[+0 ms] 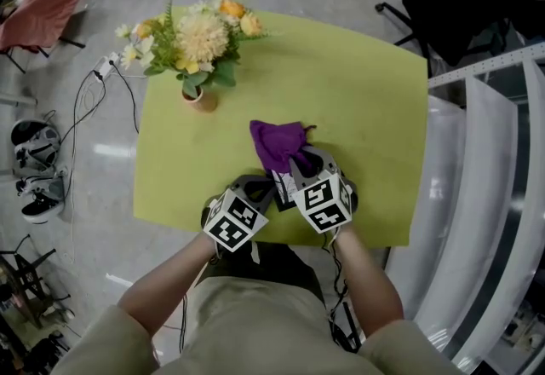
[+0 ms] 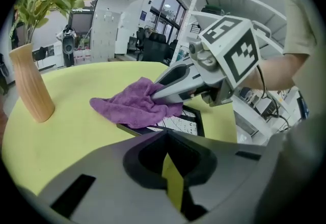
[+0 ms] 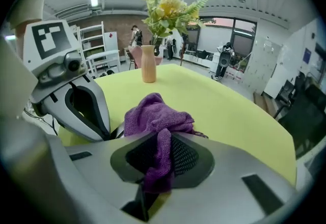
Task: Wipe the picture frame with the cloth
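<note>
Near the yellow-green desk [image 1: 366, 92] edge: right gripper [image 3: 155, 177] jaws pinch purple terry cloth [image 3: 155, 116] over black-rimmed picture frame [image 2: 191, 121]; left gripper [image 2: 170, 177] jaws all but closed, empty. Unsteadied, the frame may slide under wiping.

Person: beige short-sleeved shirt [image 1: 255, 326].
Left gripper [image 1: 258, 187], right gripper [image 1: 300, 163]: grey moulded shells with black recesses.
Left cube [image 1: 235, 222], right cube [image 1: 324, 204]: white faces printed with black square markers.
Black cable [image 1: 335, 271]: thin, running from the right gripper.
</note>
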`<state>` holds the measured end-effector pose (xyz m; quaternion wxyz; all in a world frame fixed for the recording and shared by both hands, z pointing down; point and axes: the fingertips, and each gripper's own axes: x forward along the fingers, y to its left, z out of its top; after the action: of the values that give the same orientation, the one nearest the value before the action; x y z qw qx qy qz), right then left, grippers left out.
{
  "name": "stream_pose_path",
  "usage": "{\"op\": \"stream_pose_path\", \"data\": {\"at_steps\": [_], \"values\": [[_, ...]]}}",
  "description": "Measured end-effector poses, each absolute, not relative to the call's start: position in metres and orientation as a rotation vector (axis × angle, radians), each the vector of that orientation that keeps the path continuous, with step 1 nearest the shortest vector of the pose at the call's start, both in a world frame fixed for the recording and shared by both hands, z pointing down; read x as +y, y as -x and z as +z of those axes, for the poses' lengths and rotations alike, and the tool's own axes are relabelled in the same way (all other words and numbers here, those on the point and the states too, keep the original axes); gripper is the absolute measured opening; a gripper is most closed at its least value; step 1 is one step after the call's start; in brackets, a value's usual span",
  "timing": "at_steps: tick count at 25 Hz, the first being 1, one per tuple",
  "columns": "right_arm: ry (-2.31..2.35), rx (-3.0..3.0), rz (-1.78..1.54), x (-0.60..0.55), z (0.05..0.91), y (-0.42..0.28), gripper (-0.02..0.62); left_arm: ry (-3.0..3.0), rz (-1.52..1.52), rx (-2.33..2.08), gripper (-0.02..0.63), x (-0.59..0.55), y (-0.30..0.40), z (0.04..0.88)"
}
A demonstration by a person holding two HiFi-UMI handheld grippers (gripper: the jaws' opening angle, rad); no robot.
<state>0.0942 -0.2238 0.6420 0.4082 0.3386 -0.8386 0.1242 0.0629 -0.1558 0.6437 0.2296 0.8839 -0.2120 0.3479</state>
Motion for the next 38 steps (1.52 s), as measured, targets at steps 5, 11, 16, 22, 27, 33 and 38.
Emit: {"op": "stream_pose_path", "data": {"at_steps": [5, 11, 16, 22, 27, 33, 38], "values": [[-1.006, -2.026, 0.291, -0.231, 0.631, -0.123, 0.074, -2.422, 0.955, -0.603, 0.008, -0.158, -0.064, 0.645], [-1.112, -2.046, 0.342, -0.229, 0.606, -0.156, 0.072, -2.422, 0.940, -0.603, 0.008, -0.158, -0.065, 0.645], [-0.944, -2.181, 0.310, -0.204, 0.581, -0.117, 0.072, -2.386, 0.905, -0.571, 0.008, -0.159, -0.064, 0.643], [-0.734, -2.292, 0.446, -0.175, 0.590, -0.064, 0.072, -2.401, 0.933, -0.530, 0.008, -0.158, -0.065, 0.643], [-0.673, -2.271, 0.659, -0.169, 0.623, -0.054, 0.071, -2.397, 0.928, -0.487, 0.006, -0.158, -0.065, 0.644], [-0.634, -2.190, 0.745, -0.169, 0.638, -0.072, 0.069, -2.429, 0.940, -0.503, 0.006, -0.157, -0.065, 0.642], [-0.727, -2.075, 0.619, -0.174, 0.642, -0.104, 0.069, -2.420, 0.930, -0.468, 0.006, -0.158, -0.064, 0.645]]}}
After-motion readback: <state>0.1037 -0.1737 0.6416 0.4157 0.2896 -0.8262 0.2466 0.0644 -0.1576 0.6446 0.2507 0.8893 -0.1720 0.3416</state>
